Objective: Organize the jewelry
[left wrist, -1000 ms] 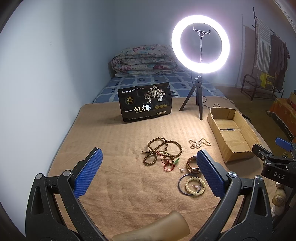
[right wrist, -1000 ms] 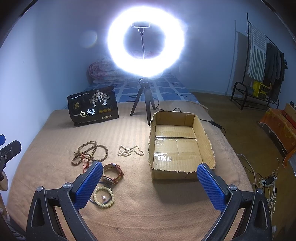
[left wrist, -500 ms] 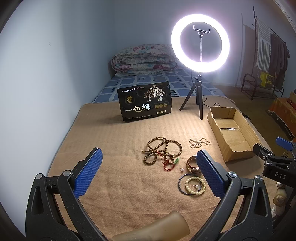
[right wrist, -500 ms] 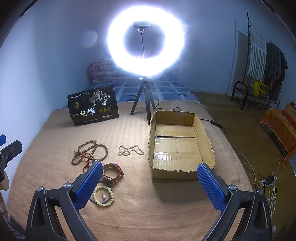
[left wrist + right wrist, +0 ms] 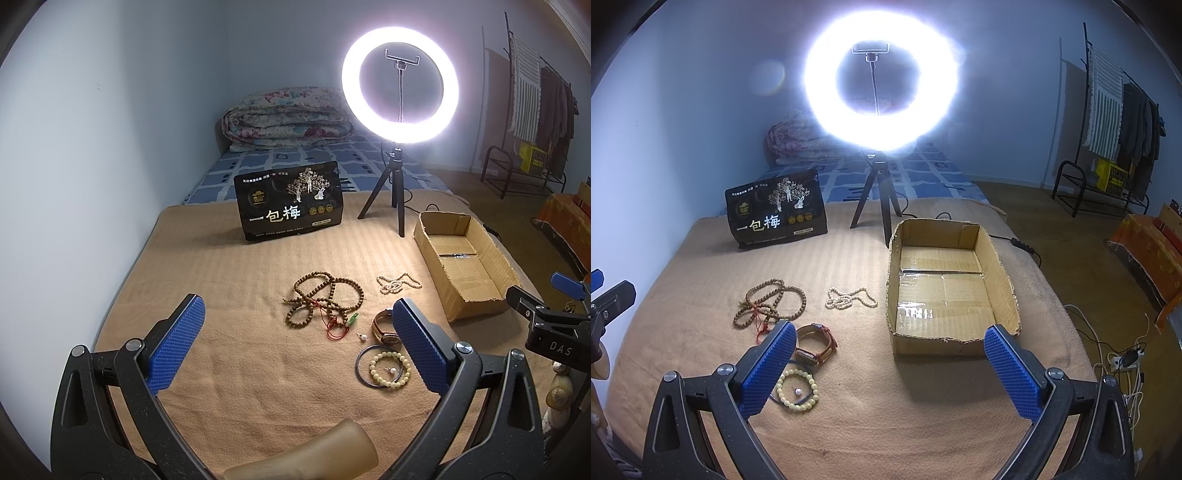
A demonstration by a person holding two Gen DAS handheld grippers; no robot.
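At the bottom of the left wrist view the left gripper [image 5: 295, 347] stands with its blue pads spread wide and nothing between them, above the tan blanket [image 5: 229, 369]; a smooth beige object [image 5: 314, 452] pokes in at the bottom edge. The right gripper [image 5: 890, 369] is equally wide apart and empty at the bottom of its own view, and its tip shows at the right edge of the left view. Just beyond the left gripper's right pad, lower right of centre, a pale bead bracelet [image 5: 390, 369] lies inside a thin dark bangle [image 5: 364, 363], with a small pearl earring in the ring. Just behind them a brown-strapped watch [image 5: 382, 326] lies curled. At the frame centre sits a tangle of brown wooden prayer beads [image 5: 325, 299] with red cord, and to its right, apart from it, a small white pearl necklace [image 5: 397, 282]. At the right an open cardboard box [image 5: 1006, 291] sits on the blanket, holding no jewelry. Farther up, a black snack bag [image 5: 291, 201] stands upright, a lit ring light [image 5: 399, 79] on a tripod beside it, and a folded quilt [image 5: 288, 122] beyond.
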